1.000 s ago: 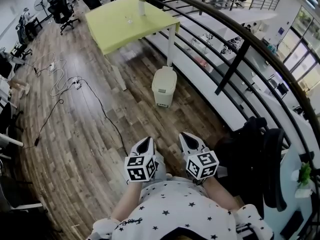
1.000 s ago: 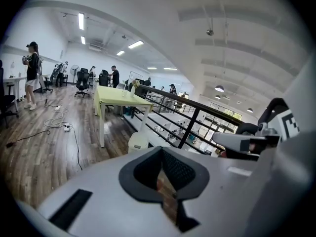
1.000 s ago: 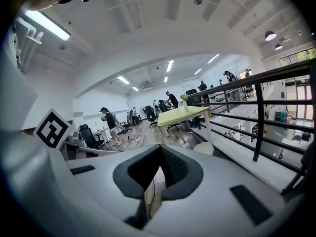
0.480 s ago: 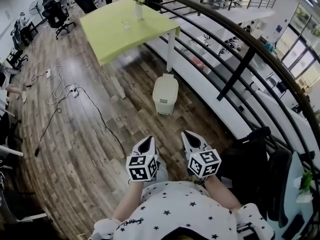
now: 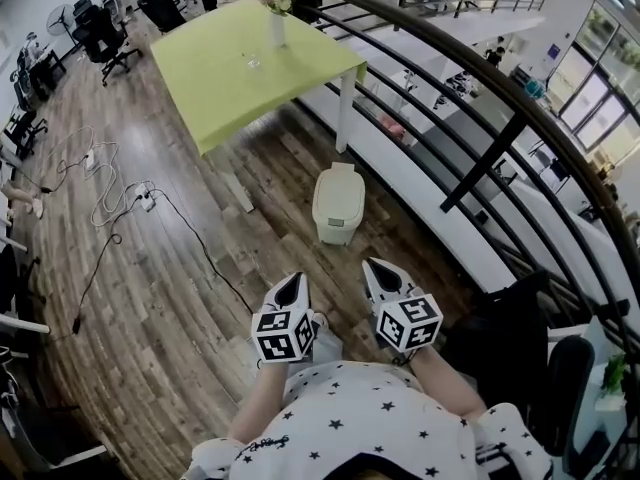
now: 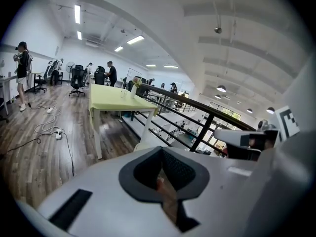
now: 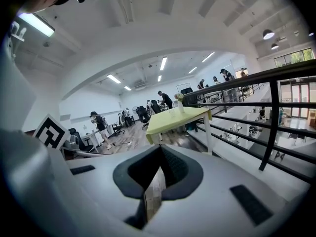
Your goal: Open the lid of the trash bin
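White trash bin (image 5: pixel 338 204), lid down, on plank floor (image 5: pixel 180 268) beside green table (image 5: pixel 240 68) corner leg; nearer than a second ago, approach under way. Left gripper (image 5: pixel 291 286), right gripper (image 5: pixel 378 273): jaws together, empty, well short of bin.

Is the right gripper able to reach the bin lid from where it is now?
Probably not yet: the bin stands well ahead of the right gripper, held close to the body. Nothing seems to block the way; stepping closer should do.

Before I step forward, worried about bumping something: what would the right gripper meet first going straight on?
Probably the green table, far ahead; nothing nearer shows. The trash bin likely sits below that line; depth unclear.
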Available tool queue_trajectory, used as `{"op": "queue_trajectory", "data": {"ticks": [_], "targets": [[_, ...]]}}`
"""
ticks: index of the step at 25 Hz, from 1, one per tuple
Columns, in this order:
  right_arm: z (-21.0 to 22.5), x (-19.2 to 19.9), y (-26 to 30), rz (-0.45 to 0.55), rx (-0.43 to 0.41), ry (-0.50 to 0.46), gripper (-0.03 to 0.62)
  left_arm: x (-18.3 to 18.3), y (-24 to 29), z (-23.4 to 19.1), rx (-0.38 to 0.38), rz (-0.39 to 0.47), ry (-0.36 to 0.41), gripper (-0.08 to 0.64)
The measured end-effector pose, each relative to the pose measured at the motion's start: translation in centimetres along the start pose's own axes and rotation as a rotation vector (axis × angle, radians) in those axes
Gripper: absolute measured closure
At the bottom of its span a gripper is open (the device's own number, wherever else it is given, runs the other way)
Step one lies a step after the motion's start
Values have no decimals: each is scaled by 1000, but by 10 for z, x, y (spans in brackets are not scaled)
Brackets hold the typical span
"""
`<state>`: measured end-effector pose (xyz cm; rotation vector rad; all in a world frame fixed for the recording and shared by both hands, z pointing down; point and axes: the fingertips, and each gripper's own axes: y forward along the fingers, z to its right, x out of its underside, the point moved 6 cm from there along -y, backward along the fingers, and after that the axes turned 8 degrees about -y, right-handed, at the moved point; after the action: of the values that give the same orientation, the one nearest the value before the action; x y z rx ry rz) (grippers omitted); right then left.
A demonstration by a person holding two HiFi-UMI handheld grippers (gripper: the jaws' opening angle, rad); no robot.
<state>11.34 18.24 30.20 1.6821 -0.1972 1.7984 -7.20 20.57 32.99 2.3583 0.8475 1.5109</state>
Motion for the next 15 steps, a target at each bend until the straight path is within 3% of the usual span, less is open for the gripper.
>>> {"op": "queue_trajectory", "data": {"ticks": [15], "targets": [[25,-28,112,-10,89,20,600,-65,83,-65,43,-66,37,548]]}}
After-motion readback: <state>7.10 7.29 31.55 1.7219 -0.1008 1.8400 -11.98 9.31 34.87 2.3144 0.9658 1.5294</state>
